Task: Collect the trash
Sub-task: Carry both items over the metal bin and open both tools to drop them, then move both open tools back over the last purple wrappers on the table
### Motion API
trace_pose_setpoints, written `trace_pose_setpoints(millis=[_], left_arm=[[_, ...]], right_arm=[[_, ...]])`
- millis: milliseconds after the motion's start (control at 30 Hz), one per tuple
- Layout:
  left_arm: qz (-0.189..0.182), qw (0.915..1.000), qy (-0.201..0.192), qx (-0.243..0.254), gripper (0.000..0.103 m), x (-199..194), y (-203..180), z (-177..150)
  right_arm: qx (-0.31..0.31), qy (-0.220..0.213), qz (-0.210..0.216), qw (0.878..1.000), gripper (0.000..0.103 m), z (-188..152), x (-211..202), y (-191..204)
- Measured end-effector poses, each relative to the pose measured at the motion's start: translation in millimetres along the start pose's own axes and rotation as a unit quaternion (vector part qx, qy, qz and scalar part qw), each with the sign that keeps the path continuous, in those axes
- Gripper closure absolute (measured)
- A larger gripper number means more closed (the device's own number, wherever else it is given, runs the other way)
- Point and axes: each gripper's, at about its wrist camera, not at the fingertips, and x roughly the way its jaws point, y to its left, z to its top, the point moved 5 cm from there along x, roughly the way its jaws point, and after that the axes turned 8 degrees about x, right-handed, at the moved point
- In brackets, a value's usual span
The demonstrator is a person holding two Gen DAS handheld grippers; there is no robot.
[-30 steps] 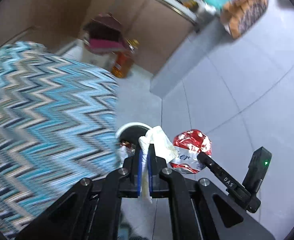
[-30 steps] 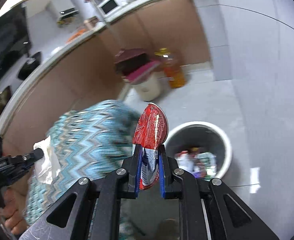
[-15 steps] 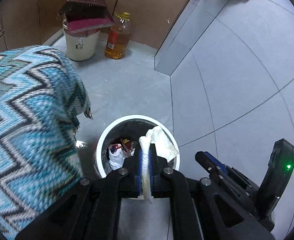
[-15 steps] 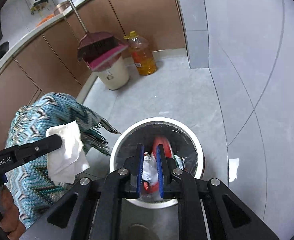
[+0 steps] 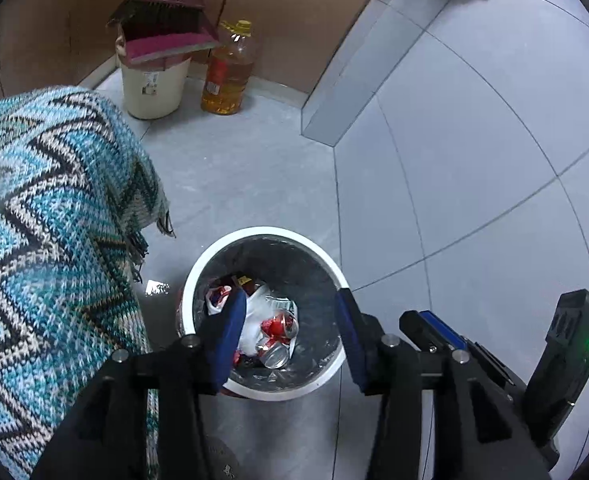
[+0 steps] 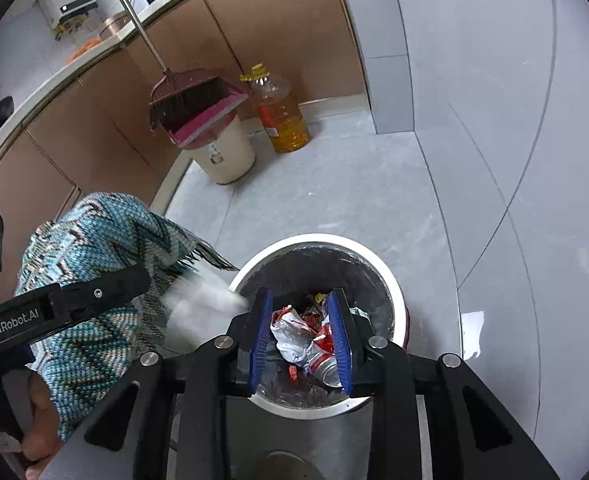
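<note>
Now both claws, left claw [image 5: 290, 344] & right claw [image 6: 300, 340], hang spread wide & empty above the bin [image 5: 198, 272] w/ trash [image 5: 274, 332] inside, prob. for dropping.

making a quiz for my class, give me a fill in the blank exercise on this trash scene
1. Both the left gripper and the right gripper are ____.
2. The crushed red can lies inside the white-rimmed ____.
3. The broom rests on top of a cream ____.
4. The bottle of yellow oil stands on the ____.

Missing words: open; bin; bucket; floor
</note>
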Motion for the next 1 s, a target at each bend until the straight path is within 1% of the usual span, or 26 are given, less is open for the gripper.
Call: trace_pose_setpoints(millis=[100, 167, 300, 400, 467, 500, 567, 633, 733, 867, 1000], left_arm=[[-0.001, 0.9999, -0.010, 0.008, 0.059, -17, -7, -4], [0.009, 0.9995, -0.024, 0.017, 0.059, -36, -12, -6], [0.049, 0.9963, -0.060, 0.039, 0.059, -78, -16, -16], [0.081, 0.9919, -0.086, 0.047, 0.059, -116, -13, -29], [0.101, 0.9881, -0.103, 0.052, 0.059, -140, -9, -40], [0.119, 0.9849, -0.113, 0.055, 0.059, -155, -6, -47], [0.138, 0.9801, -0.129, 0.059, 0.059, -176, -3, -60], [0.166, 0.9735, -0.145, 0.060, 0.059, -201, 4, -75], [0.196, 0.9647, -0.166, 0.057, 0.059, -233, 13, -99], [0.231, 0.9536, -0.187, 0.048, 0.059, -270, 28, -127], [0.255, 0.9446, -0.202, 0.041, 0.059, -297, 38, -150]], right_arm=[[-0.003, -0.010, 0.002, 1.000, 0.073, -2, -18, 1], [-0.004, -0.017, 0.007, 1.000, 0.073, -2, -31, 3], [-0.011, -0.033, 0.020, 0.999, 0.073, -5, -59, 9], [-0.022, -0.042, 0.032, 0.998, 0.073, -10, -80, 19], [-0.035, -0.048, 0.043, 0.997, 0.071, -17, -96, 31], [-0.040, -0.050, 0.047, 0.997, 0.069, -20, -102, 36], [-0.056, -0.055, 0.063, 0.995, 0.068, -28, -118, 50], [-0.070, -0.058, 0.077, 0.993, 0.068, -37, -132, 61], [-0.094, -0.063, 0.097, 0.989, 0.066, -50, -150, 82], [-0.121, -0.068, 0.119, 0.983, 0.062, -68, -172, 108], [-0.146, -0.069, 0.140, 0.977, 0.060, -88, -191, 135]])
